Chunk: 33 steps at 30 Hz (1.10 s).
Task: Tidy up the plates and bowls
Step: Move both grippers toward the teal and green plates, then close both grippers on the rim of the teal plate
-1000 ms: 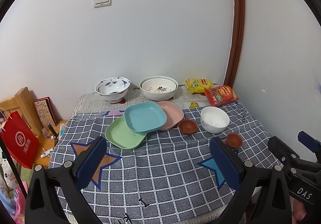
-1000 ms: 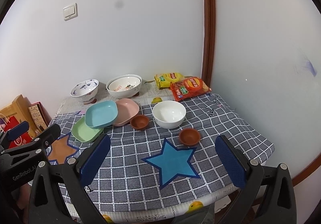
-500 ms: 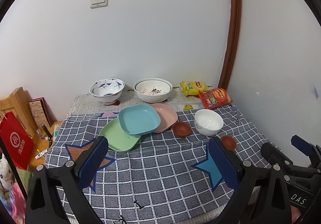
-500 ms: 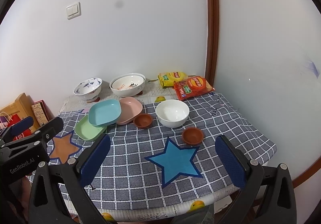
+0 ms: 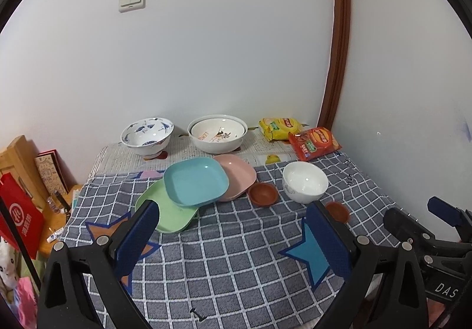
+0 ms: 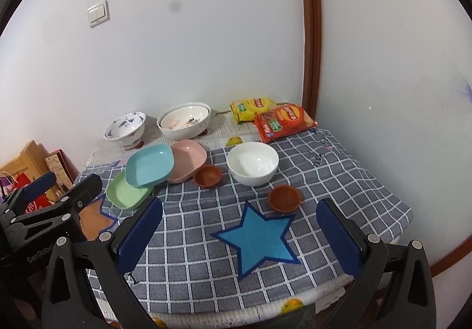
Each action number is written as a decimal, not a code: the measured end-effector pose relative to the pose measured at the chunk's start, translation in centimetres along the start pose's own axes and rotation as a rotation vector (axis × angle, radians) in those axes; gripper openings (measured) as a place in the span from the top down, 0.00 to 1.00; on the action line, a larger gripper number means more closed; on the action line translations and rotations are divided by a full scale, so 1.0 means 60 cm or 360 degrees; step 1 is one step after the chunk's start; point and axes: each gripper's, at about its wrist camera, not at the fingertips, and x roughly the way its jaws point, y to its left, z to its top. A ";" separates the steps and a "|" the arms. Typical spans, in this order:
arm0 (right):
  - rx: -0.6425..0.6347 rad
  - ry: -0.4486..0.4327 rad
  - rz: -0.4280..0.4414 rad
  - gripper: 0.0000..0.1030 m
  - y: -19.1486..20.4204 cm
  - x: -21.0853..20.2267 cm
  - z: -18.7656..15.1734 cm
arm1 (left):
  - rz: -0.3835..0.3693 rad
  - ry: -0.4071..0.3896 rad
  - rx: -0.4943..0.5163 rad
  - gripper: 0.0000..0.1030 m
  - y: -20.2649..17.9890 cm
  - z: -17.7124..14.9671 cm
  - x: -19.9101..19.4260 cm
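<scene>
On the checked cloth, a blue plate (image 5: 196, 181) lies overlapping a green plate (image 5: 169, 211) and a pink plate (image 5: 239, 171). A white bowl (image 5: 305, 181) and two small brown bowls (image 5: 263, 194) (image 5: 337, 210) sit to the right. A blue-patterned bowl (image 5: 147, 136) and a large white bowl (image 5: 218, 133) stand at the back. My left gripper (image 5: 233, 237) is open and empty above the near cloth. My right gripper (image 6: 240, 236) is open and empty above the blue star (image 6: 259, 236); the plates (image 6: 149, 165) and white bowl (image 6: 253, 162) lie beyond it.
Yellow (image 5: 278, 127) and red snack bags (image 5: 314, 141) lie at the back right by the wall corner. A wooden rack (image 5: 17, 164) and red bag (image 5: 20, 217) stand left of the table. The table's front edge (image 6: 236, 311) is close below my right gripper.
Both grippers have shifted slightly; the dishes sit a little nearer and more centred in the views. Nothing on the table has moved, and both grippers stay open.
</scene>
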 end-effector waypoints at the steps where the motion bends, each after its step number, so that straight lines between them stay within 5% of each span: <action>1: 0.0006 -0.0021 -0.0005 0.01 -0.003 0.001 0.001 | -0.0005 -0.0002 0.0003 0.02 -0.002 0.003 0.003; 13: -0.0062 -0.0199 -0.0051 0.01 0.003 0.047 0.029 | -0.0014 0.0032 0.0021 0.05 0.007 0.042 0.069; 17: -0.0017 -0.0240 0.0141 0.01 -0.002 0.078 0.029 | -0.0013 0.0092 0.0025 0.05 0.020 0.050 0.106; 19: 0.0014 -0.0172 0.0215 0.01 -0.003 0.107 0.035 | 0.0013 0.0118 0.0012 0.08 0.029 0.051 0.128; 24: -0.0110 -0.0089 0.0057 0.01 0.023 0.174 0.050 | 0.0036 0.0208 -0.0077 0.12 0.071 0.050 0.191; 33: -0.0173 0.0091 0.0135 0.01 0.078 0.297 0.072 | 0.0169 0.0329 -0.0215 0.19 0.164 0.046 0.291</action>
